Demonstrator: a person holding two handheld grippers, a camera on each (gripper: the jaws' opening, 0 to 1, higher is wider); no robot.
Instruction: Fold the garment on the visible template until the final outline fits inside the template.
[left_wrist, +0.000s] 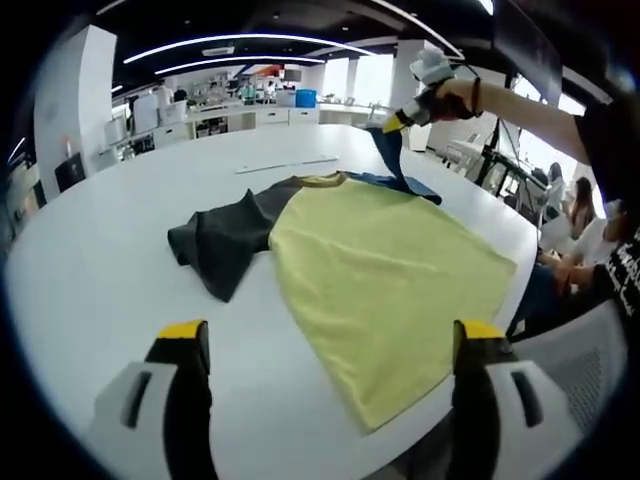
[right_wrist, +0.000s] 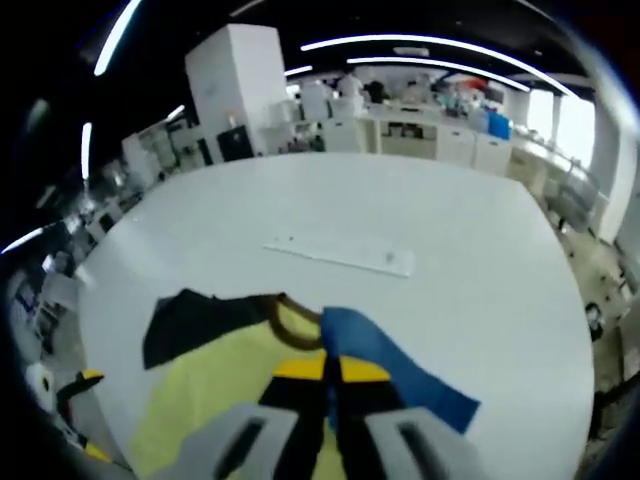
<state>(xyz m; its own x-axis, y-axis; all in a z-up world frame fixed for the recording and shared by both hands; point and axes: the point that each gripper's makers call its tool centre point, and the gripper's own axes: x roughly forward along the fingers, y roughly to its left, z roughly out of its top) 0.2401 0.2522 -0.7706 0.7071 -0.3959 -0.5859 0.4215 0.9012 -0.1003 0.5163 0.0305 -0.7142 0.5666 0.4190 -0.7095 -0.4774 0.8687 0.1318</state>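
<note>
A yellow shirt (left_wrist: 385, 290) with one dark sleeve (left_wrist: 222, 243) and one blue sleeve (left_wrist: 392, 158) lies spread on the white desk (left_wrist: 100, 270). The left tongs (left_wrist: 325, 345) hang above the near desk edge, jaws wide apart and holding nothing. The right tongs (right_wrist: 331, 372) are pinched closed on the blue sleeve, lifting it off the desk. A long white strip (right_wrist: 340, 256) lies on the desk beyond the collar.
</note>
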